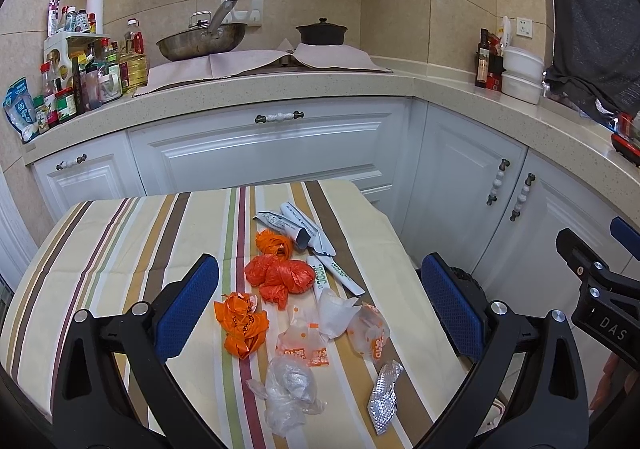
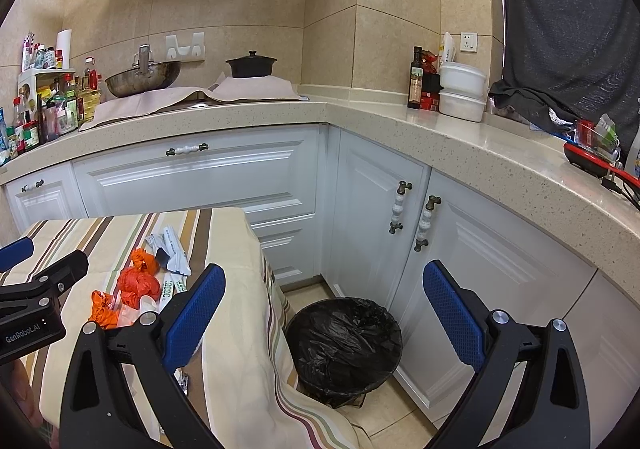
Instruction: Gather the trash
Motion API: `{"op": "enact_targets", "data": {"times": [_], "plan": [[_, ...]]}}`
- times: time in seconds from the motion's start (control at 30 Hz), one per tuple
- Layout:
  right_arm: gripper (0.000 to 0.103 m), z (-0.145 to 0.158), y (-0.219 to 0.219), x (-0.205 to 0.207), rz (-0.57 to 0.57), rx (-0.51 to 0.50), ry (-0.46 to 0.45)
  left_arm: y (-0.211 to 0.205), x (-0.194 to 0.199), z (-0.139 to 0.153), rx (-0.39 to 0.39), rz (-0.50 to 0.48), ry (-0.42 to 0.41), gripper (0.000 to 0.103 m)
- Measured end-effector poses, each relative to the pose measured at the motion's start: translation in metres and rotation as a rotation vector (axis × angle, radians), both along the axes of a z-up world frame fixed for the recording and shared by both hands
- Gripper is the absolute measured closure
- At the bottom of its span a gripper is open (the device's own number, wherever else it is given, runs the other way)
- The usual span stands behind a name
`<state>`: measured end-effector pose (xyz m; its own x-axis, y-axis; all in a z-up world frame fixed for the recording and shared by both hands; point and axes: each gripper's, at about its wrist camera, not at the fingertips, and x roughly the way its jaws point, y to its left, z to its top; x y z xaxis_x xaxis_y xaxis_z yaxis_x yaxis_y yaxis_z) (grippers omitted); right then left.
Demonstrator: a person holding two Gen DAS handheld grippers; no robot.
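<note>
Trash lies in a row on the striped tablecloth [image 1: 120,249]: crumpled orange bags [image 1: 280,275], an orange ribbon-like scrap [image 1: 240,323], clear plastic bags [image 1: 290,389], printed white wrappers [image 1: 340,321], a foil wrapper [image 1: 386,397] and paper sleeves [image 1: 296,225]. My left gripper [image 1: 320,305] hovers open above the pile, holding nothing. In the right wrist view a bin with a black liner [image 2: 344,341] stands on the floor right of the table. My right gripper [image 2: 324,313] is open over the table's edge and the bin, empty. The orange bags [image 2: 138,283] show at its left.
White cabinets [image 2: 280,177] and an L-shaped counter [image 2: 400,121] wrap round the table and bin. On the counter are a wok [image 1: 202,41], a black pot [image 1: 322,31], bottles [image 1: 80,77] and white containers [image 2: 462,91]. A dark cloth [image 2: 568,29] hangs at right.
</note>
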<state>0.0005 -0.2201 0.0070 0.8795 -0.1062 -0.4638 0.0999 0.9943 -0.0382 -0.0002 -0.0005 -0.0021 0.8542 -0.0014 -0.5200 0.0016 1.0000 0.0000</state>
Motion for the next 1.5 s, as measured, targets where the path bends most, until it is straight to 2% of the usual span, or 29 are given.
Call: {"op": "enact_targets", "data": {"times": [0.5,0.73,1.0,1.17,1.43,1.5], "plan": [[0.007,-0.001,0.000,-0.001,0.000,0.001,0.000,0.000,0.000,0.000,0.004,0.002,-0.002,0.004],[0.007,-0.008,0.013,-0.002,0.035,0.012,0.024,0.011,-0.004,-0.012,0.008,0.007,0.012,0.004],[0.007,-0.049,0.049,-0.005,0.133,0.033,0.083,0.047,-0.015,-0.034,0.037,0.072,0.054,0.004],[0.007,-0.082,0.069,-0.012,0.203,0.087,0.109,0.066,-0.033,-0.052,0.101,0.102,0.047,0.004],[0.008,-0.121,0.093,-0.023,0.263,0.114,0.134,0.084,-0.051,-0.079,0.081,0.108,0.075,0.004],[0.014,-0.126,0.097,-0.023,0.273,0.115,0.142,0.085,-0.053,-0.085,0.077,0.109,0.085,0.004]]}}
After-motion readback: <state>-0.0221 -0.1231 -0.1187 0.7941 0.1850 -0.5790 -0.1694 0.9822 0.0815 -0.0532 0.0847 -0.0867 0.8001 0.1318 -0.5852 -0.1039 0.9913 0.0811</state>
